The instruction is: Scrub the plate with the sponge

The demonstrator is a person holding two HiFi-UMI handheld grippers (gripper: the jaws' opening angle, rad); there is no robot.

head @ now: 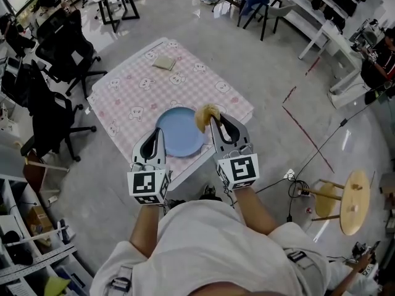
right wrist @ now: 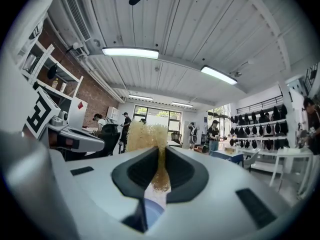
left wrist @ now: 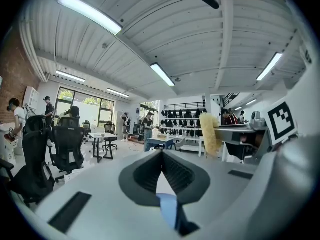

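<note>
The right gripper [right wrist: 161, 153] has its jaws pinched on a yellow sponge [right wrist: 145, 134], which is squeezed thin between the pads and fluffs out beyond the tips. The left gripper [left wrist: 162, 152] has its jaws pressed together at the tips with nothing between the pads. Through the gap nearer its body a sliver of blue plate [left wrist: 168, 207] shows.

The head view alone gives the layout. The plate [head: 180, 133] lies flat near the front edge of a table covered with a pink checked cloth [head: 133, 88]. The left gripper [head: 159, 132] points at the plate's left rim. The right gripper [head: 212, 119] holds the sponge [head: 207, 113] at the plate's upper right rim. Whether the sponge touches the plate cannot be told. The left gripper view catches the sponge [left wrist: 210, 134] side-on, upright at its right.

Well apart from the plate, a beige square pad [head: 164, 62] lies at the far end of the table. Black office chairs [head: 65, 51] stand to the left. A wooden stool [head: 353, 203] lies on its side on the floor at the right, beside cables and red floor lines [head: 307, 134].
</note>
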